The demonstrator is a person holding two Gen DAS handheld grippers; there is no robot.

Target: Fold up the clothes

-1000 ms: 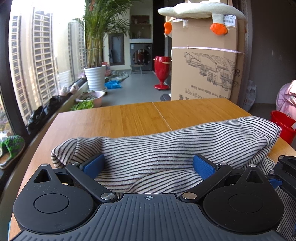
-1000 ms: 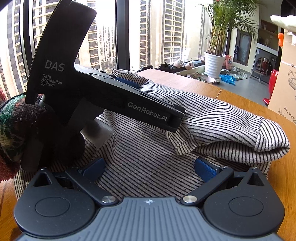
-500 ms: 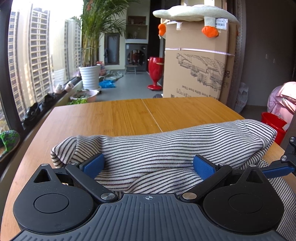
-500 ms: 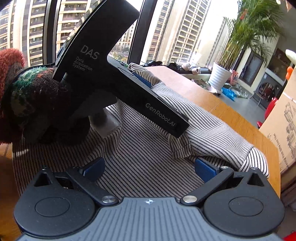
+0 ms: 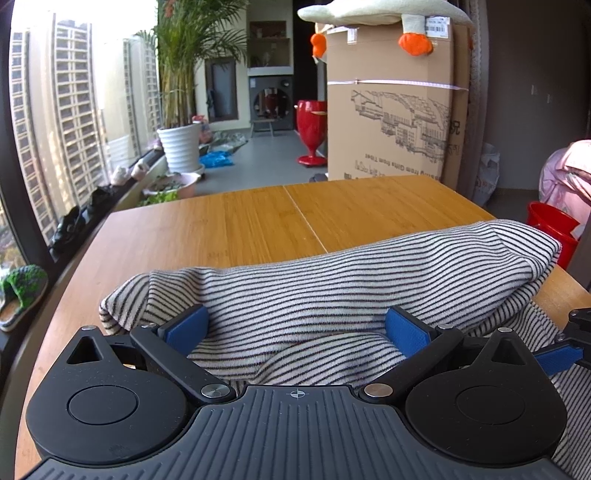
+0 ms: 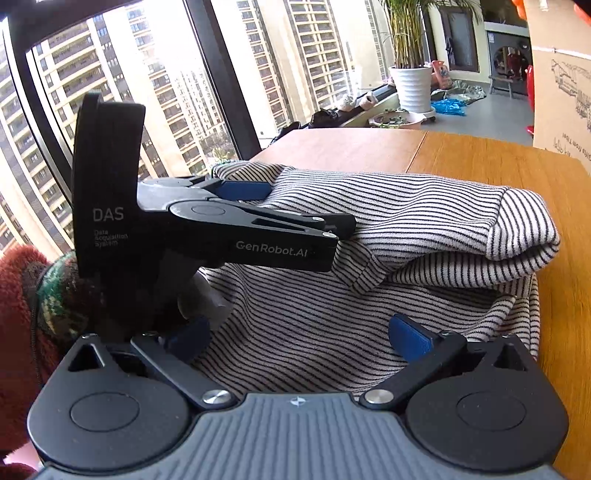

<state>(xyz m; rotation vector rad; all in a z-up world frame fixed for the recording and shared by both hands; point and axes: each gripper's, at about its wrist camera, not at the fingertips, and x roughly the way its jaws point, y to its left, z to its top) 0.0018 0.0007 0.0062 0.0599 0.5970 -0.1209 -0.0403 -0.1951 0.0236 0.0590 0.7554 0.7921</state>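
Observation:
A black-and-white striped garment [image 5: 332,288] lies partly folded on the wooden table [image 5: 258,221], with a thick rolled fold along its far side. My left gripper [image 5: 295,328] is open, its blue pads spread wide with cloth lying between them. In the right wrist view the garment [image 6: 406,221] fills the middle and the left gripper's black body [image 6: 240,236] rests on its left part. My right gripper [image 6: 299,334] is open over the flat lower layer of the garment, near its front edge.
A large cardboard box [image 5: 395,103] with a plush toy [image 5: 376,11] on top stands beyond the table's far edge. A red bucket [image 5: 550,229] sits to the right. A potted palm [image 5: 181,147] and a window line the left. A gloved hand [image 6: 33,295] holds the left gripper.
The right gripper swung its view to the right and levelled out, so the left gripper now appears more level. The left gripper stayed on the garment, tilting slightly; both jaws remained open.

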